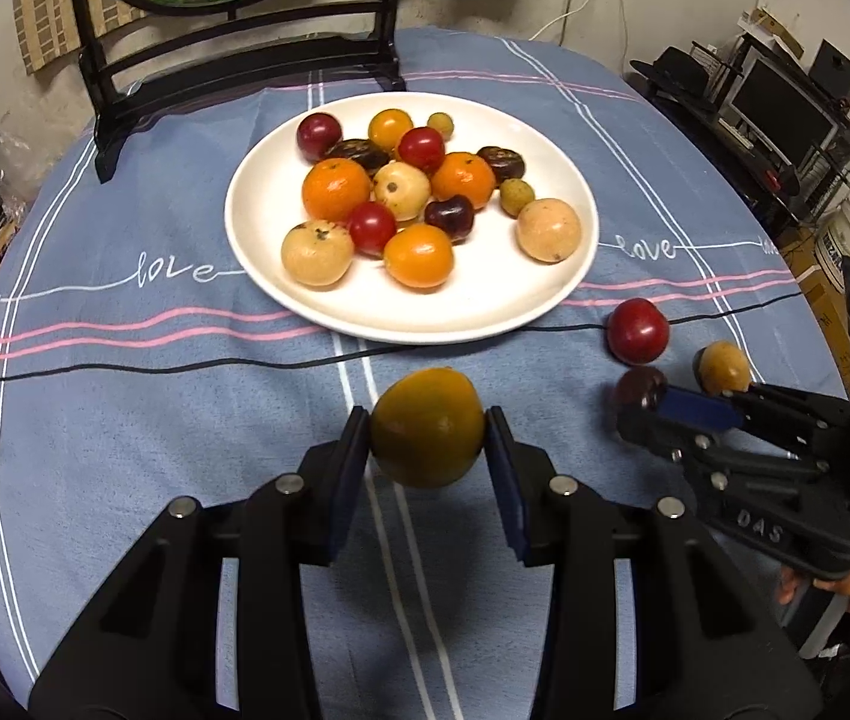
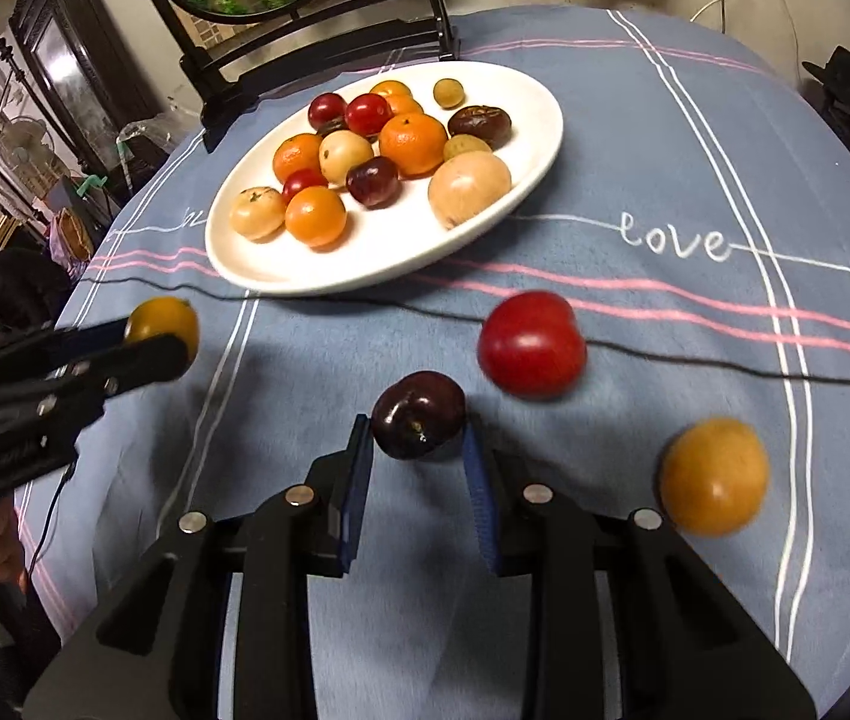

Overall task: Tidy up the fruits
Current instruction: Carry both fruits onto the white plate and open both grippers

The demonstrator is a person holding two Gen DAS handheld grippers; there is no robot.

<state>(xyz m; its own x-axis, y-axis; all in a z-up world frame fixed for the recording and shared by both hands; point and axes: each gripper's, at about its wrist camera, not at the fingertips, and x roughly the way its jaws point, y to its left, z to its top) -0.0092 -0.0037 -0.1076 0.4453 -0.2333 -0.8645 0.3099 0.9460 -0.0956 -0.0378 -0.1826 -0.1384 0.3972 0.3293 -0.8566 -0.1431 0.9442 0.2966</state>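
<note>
- Gripping a yellow-orange fruit (image 1: 427, 427), the left gripper (image 1: 428, 429) hovers near the white plate (image 1: 305, 294).
- Right gripper (image 2: 419, 429) clamps a dark plum (image 2: 418, 414) above the desk (image 2: 665, 150).

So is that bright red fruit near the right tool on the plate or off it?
Off. The red fruit lies on the cloth, clear of the plate rim, with nothing gripping it.
</note>
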